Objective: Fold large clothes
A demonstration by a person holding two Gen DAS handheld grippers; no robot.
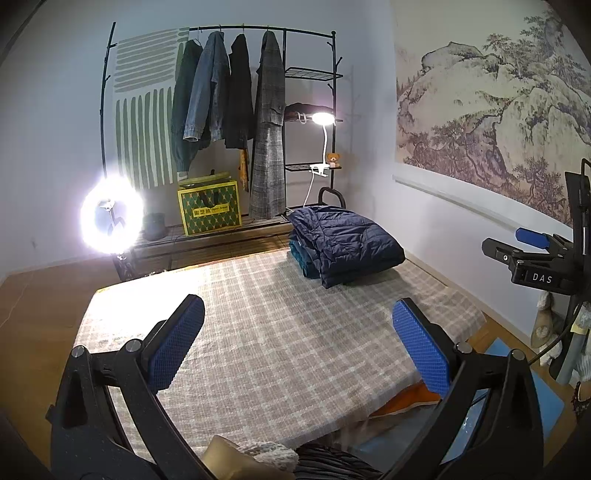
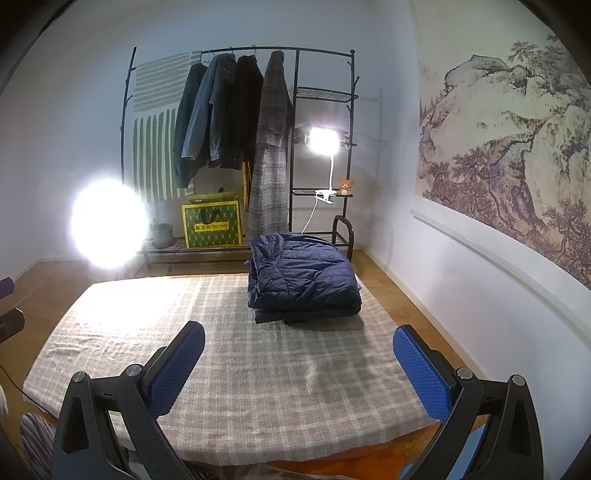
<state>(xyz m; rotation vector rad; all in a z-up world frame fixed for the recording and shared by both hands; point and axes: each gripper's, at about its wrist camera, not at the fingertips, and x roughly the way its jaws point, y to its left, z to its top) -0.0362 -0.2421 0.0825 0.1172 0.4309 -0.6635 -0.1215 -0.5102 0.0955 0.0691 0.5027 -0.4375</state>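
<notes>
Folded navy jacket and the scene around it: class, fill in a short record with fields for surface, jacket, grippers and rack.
surface: plaid cloth covering the table
jacket: navy quilted jacket, folded, on top of another folded garment at the far right of the cloth
left gripper: open, holding nothing
right gripper: open, holding nothing
rack: clothes rack with four hanging coats, behind the table

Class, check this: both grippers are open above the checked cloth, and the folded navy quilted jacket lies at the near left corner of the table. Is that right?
One detail is wrong. The folded navy quilted jacket lies at the far right of the checked cloth, on other folded clothes, as the right wrist view shows. The left gripper and right gripper are indeed open.
</notes>
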